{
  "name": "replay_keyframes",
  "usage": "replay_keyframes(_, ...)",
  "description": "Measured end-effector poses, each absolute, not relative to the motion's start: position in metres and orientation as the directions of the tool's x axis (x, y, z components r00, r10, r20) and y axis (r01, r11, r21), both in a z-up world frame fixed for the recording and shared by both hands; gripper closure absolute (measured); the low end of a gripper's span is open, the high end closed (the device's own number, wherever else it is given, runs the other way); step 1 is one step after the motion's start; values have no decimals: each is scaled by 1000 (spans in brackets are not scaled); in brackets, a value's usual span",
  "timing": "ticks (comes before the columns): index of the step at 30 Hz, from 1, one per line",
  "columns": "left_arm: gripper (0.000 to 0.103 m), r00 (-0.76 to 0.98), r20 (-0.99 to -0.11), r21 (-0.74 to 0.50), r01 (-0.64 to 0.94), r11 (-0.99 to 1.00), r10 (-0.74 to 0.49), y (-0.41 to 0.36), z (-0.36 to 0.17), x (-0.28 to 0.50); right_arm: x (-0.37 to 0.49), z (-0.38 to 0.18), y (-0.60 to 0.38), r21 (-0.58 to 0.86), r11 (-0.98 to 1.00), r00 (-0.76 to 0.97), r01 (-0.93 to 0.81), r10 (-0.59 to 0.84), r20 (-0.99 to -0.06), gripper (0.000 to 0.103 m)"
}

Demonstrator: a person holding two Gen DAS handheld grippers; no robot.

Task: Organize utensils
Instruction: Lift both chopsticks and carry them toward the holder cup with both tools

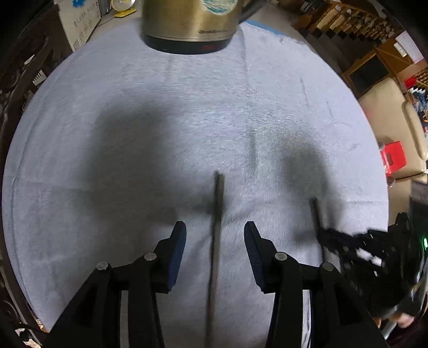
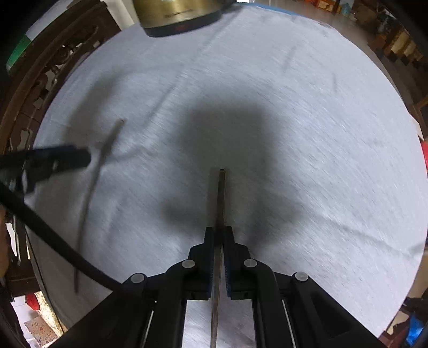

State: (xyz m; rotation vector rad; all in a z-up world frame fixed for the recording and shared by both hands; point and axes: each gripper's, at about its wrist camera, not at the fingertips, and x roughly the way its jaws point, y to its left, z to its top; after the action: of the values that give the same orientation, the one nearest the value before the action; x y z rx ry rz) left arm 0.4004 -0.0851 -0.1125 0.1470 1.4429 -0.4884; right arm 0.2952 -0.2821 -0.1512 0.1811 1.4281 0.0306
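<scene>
A thin dark chopstick [image 1: 217,230] lies on the pale cloth [image 1: 133,120], running lengthwise between the fingers of my left gripper [image 1: 215,233], which is open around it without touching it. The same chopstick [image 2: 92,182] shows at the left of the right wrist view, beside the left gripper [image 2: 67,158]. My right gripper [image 2: 220,233] is shut on a second chopstick [image 2: 220,198], which sticks out forward above the cloth [image 2: 294,120]. In the left wrist view the right gripper [image 1: 325,238] and its chopstick [image 1: 315,214] appear blurred at the right.
A metal electric kettle [image 1: 187,24] on a dark base stands at the far edge of the cloth; it also shows in the right wrist view [image 2: 176,16]. A carved wooden chair [image 2: 40,80] is at the left. A sofa [image 1: 388,112] and red box [image 1: 393,158] lie beyond the right edge.
</scene>
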Motion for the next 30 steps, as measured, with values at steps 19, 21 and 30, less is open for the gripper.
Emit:
replay_keyframes(19, 98, 150, -987, 17, 459, 888, -58, -149, -138, 396, 281, -150, -316, 239, 960, 171, 142, 214, -962, 96)
replay_keyframes(21, 98, 176, -980, -5, 441, 897, -92, -137, -130, 388, 266, -136, -323, 269, 951, 234, 152, 229, -945, 96)
replay_keyframes(30, 98, 418, -889, -31, 356, 934, -188, -67, -55, 323, 182, -74, -357, 324, 926, 517, 195, 184, -836, 96)
